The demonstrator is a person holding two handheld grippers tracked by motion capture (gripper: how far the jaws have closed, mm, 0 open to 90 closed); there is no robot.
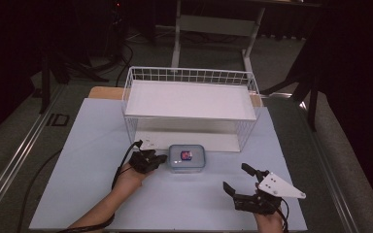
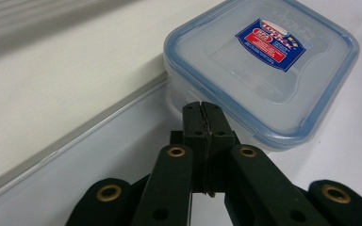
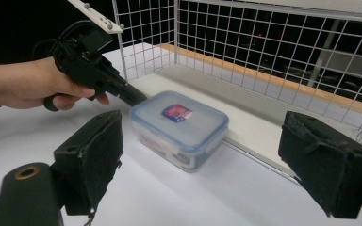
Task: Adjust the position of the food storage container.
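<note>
A clear plastic food box (image 1: 187,158) with a blue-rimmed lid and a red and blue label lies on the white table, just in front of the wire basket. My left gripper (image 1: 161,158) is shut with nothing between its jaws. Its tips (image 2: 201,112) press against the box's (image 2: 264,61) near side, under the lid rim. My right gripper (image 1: 236,177) is wide open at the front right, a short way from the box. In the right gripper view the box (image 3: 179,126) sits ahead between the open pads (image 3: 99,155), and the left gripper (image 3: 131,96) touches its far left corner.
A white wire basket (image 1: 189,72) with a flat white shelf stands across the back of the table, its mesh wall (image 3: 264,47) close behind the box. The white table cover (image 1: 92,145) spreads wide to the left and front. Dark floor and metal legs lie beyond.
</note>
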